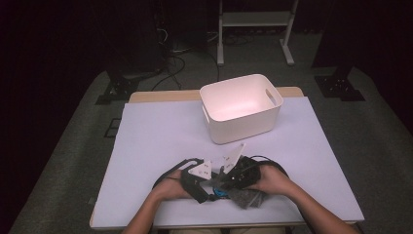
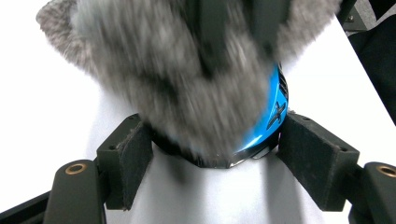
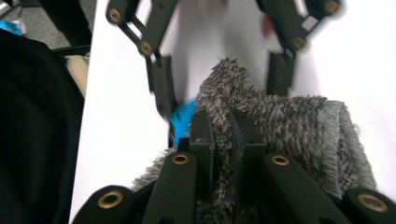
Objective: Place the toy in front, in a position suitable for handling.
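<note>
My right gripper (image 3: 223,140) has its fingers (image 3: 201,135) pinched tight on a grey shaggy cloth (image 3: 299,130), so I can rub with it. Just beyond them, my left gripper (image 2: 212,154) stands part-way open, its fingers (image 2: 128,156) clamped on either side of a blue and black object (image 2: 273,116) to steady it on the desk (image 1: 160,141) while the cloth drapes over its top; what the object is I cannot tell. Well beyond both sits a white bin (image 1: 241,105), likely where things go afterwards.
</note>
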The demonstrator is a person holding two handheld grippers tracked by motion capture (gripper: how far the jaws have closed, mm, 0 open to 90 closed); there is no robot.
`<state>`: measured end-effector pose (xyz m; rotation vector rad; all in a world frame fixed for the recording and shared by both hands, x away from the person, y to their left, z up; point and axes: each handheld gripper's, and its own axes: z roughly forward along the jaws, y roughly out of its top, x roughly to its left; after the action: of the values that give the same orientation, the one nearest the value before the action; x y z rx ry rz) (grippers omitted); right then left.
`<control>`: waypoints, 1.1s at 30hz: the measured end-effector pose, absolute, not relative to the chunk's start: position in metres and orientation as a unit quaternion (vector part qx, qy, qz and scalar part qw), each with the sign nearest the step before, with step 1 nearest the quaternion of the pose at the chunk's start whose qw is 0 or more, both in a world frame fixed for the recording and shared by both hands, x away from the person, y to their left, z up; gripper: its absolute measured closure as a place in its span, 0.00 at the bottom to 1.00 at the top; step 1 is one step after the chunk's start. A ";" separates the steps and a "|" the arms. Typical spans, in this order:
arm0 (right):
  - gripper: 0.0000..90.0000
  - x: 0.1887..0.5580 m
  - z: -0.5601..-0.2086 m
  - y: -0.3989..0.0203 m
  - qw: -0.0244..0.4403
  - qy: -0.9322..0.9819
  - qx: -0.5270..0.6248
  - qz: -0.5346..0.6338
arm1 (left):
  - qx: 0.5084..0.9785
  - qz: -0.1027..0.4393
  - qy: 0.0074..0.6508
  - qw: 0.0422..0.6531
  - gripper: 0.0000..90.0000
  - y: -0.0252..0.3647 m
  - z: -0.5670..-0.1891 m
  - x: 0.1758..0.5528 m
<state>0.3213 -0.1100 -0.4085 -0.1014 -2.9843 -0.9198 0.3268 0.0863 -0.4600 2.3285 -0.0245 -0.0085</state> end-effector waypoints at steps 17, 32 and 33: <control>0.89 0.335 -0.409 -0.119 0.000 -0.952 -0.057 -0.302 | 0.919 -0.002 -0.007 0.394 0.29 0.085 -0.460 0.327; 0.89 0.330 -0.402 -0.150 -0.022 -0.951 -0.074 -0.299 | 0.918 -0.002 -0.006 0.397 0.29 0.085 -0.460 0.327; 0.89 0.331 -0.402 -0.154 -0.023 -0.951 -0.077 -0.299 | 0.918 -0.002 -0.006 0.398 0.29 0.085 -0.461 0.327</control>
<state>0.3306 -0.1544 -0.4022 -0.2471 -3.0326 -0.9522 0.3268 0.0853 -0.4605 2.3238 -0.0161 -0.0063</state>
